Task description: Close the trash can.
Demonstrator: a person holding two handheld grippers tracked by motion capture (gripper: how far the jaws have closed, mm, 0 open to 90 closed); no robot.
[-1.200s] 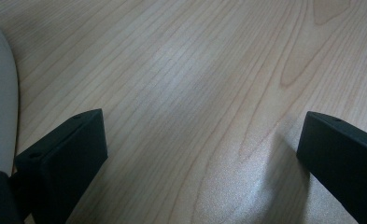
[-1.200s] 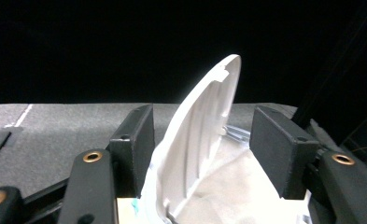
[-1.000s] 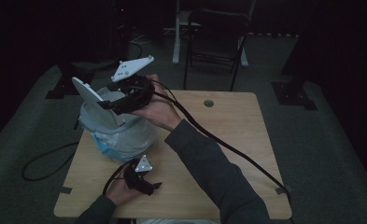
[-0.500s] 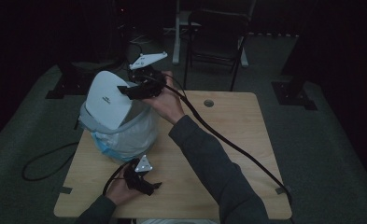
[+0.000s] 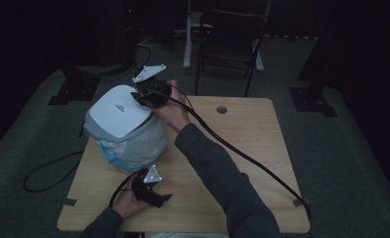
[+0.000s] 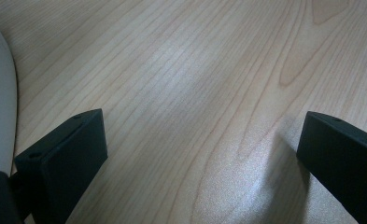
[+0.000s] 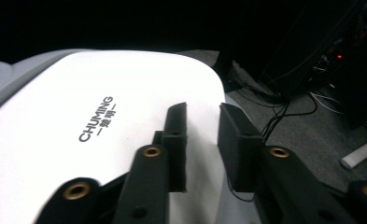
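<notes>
Bin lid [image 5: 119, 110], white with "CHUMING" lettering, lies closed on the bag-lined waste bin [image 5: 133, 144] at the wooden table's [image 5: 242, 148] far left corner; right gripper [image 5: 144, 94] sits at the lid's far edge, its jaws having just been closing to a narrow gap, with whether they pinch the rim unclear; left gripper [image 5: 155, 196] rests near the bin's front, jaws spread wide over bare wood.
</notes>
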